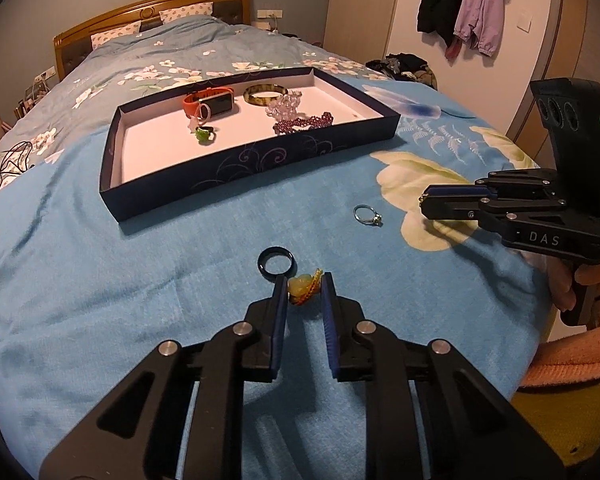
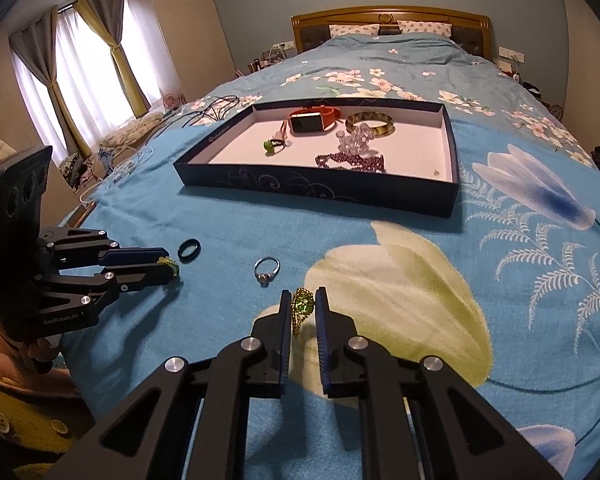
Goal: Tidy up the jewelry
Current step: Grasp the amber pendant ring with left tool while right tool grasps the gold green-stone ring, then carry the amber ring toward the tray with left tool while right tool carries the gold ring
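My left gripper (image 1: 304, 280) rests low on the blue bedspread, shut on a yellow-orange pendant (image 1: 302, 293); from the right wrist it (image 2: 168, 266) shows the pendant (image 2: 171, 265) at its tips. A black ring (image 1: 277, 262) (image 2: 189, 249) lies just beyond its left finger. My right gripper (image 2: 303, 294) is shut on a gold and green ring (image 2: 302, 307); it (image 1: 424, 199) shows side-on at the right. A silver ring (image 1: 366, 215) (image 2: 266, 269) lies loose between both grippers. Farther back stands the dark blue tray (image 1: 236, 168) (image 2: 312, 188).
In the tray lie an orange-strap watch (image 2: 312, 120), a bangle (image 2: 370, 124), clear beads (image 2: 356, 140), purple beads (image 2: 352, 161) and a green ring (image 2: 270, 146). Black cords (image 1: 8, 164) trail at the bed's left edge. A person's hand (image 1: 580, 280) holds the right gripper.
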`<state>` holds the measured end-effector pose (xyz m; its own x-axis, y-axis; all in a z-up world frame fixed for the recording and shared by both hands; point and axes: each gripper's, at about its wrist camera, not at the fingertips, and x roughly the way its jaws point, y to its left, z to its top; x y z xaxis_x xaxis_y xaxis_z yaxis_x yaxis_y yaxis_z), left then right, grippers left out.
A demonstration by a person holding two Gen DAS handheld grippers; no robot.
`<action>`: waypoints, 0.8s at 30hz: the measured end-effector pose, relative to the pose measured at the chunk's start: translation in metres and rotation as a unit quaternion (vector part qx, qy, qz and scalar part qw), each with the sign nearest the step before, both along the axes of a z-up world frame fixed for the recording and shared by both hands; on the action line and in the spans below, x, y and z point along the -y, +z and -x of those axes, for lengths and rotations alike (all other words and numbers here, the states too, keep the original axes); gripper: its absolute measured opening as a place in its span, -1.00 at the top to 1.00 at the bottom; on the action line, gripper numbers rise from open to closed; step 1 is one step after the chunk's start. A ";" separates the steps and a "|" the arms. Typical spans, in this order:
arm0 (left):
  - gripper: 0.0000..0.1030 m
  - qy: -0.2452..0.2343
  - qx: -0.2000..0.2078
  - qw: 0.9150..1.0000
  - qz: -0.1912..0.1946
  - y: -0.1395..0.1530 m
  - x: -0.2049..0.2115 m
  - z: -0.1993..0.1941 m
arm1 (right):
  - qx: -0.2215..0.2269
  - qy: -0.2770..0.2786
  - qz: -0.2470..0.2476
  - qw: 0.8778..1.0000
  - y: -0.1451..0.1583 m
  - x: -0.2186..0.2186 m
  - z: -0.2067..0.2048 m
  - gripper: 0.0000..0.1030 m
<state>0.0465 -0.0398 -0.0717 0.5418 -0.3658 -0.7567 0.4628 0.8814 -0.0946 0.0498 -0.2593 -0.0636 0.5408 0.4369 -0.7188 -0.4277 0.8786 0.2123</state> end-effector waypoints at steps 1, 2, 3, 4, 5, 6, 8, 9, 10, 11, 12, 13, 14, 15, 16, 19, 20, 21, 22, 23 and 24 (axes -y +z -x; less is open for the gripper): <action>0.67 0.000 0.001 1.000 0.003 0.002 -0.001 0.000 | 0.000 0.001 -0.007 1.000 0.002 0.001 -0.001 0.80; 0.67 0.000 0.004 1.000 0.006 0.004 -0.001 0.000 | 0.001 0.001 -0.010 1.000 0.003 0.001 -0.001 0.80; 0.67 0.000 0.006 1.000 0.008 0.005 -0.002 0.000 | 0.003 0.000 -0.010 1.000 0.005 0.001 -0.001 0.80; 0.67 0.001 0.009 1.000 0.010 0.008 -0.003 0.001 | 0.006 0.001 -0.012 1.000 0.007 0.001 -0.002 0.80; 0.67 0.001 0.011 1.000 0.012 0.009 -0.003 0.001 | 0.008 0.002 -0.017 1.000 0.009 0.001 -0.003 0.80; 0.67 0.001 0.014 1.000 0.014 0.012 -0.004 0.001 | 0.009 0.001 -0.019 1.000 0.010 0.001 -0.003 0.80; 0.67 0.003 0.019 1.000 0.017 0.016 -0.005 -0.001 | 0.014 0.002 -0.021 1.000 0.013 0.000 -0.004 0.80; 0.67 0.004 0.020 1.000 0.020 0.018 -0.006 -0.001 | 0.016 0.001 -0.023 1.000 0.015 0.000 -0.005 0.80; 0.67 0.004 0.022 0.999 0.023 0.020 -0.007 -0.002 | 0.018 0.001 -0.026 1.000 0.016 0.000 -0.006 0.80; 0.67 0.006 0.025 0.999 0.025 0.022 -0.008 -0.003 | 0.018 0.002 -0.028 0.999 0.018 -0.001 -0.007 0.80; 0.67 0.006 0.027 0.999 0.027 0.023 -0.008 -0.003 | 0.020 0.003 -0.031 0.999 0.019 -0.001 -0.008 0.80; 0.67 0.007 0.029 0.999 0.028 0.024 -0.008 -0.003 | 0.023 0.003 -0.032 0.999 0.021 -0.002 -0.008 0.80; 0.67 0.007 0.031 0.999 0.030 0.026 -0.009 -0.004 | 0.024 0.004 -0.032 0.999 0.022 -0.003 -0.009 0.80; 0.67 0.008 0.031 0.999 0.031 0.026 -0.009 -0.004 | 0.026 0.005 -0.032 0.999 0.023 -0.003 -0.010 0.80; 0.67 0.008 0.032 0.999 0.032 0.027 -0.009 -0.004 | 0.028 0.006 -0.032 0.999 0.024 -0.004 -0.011 0.80; 0.67 0.010 0.035 0.999 0.034 0.029 -0.008 -0.006 | 0.032 0.007 -0.034 0.999 0.027 -0.005 -0.013 0.80; 0.67 0.010 0.036 0.999 0.035 0.029 -0.008 -0.007 | 0.032 0.007 -0.036 0.999 0.028 -0.005 -0.014 0.80; 0.67 0.010 0.037 0.999 0.035 0.030 -0.009 -0.008 | 0.033 0.008 -0.038 0.999 0.028 -0.005 -0.015 0.80; 0.67 0.011 0.038 0.999 0.035 0.031 -0.009 -0.009 | 0.034 0.008 -0.038 0.999 0.029 -0.005 -0.016 0.80; 0.67 0.012 0.038 0.999 0.036 0.031 -0.009 -0.011 | 0.036 0.008 -0.038 0.999 0.030 -0.005 -0.017 0.80; 0.67 0.012 0.039 0.999 0.036 0.031 -0.009 -0.012 | 0.037 0.008 -0.038 0.999 0.030 -0.006 -0.018 0.80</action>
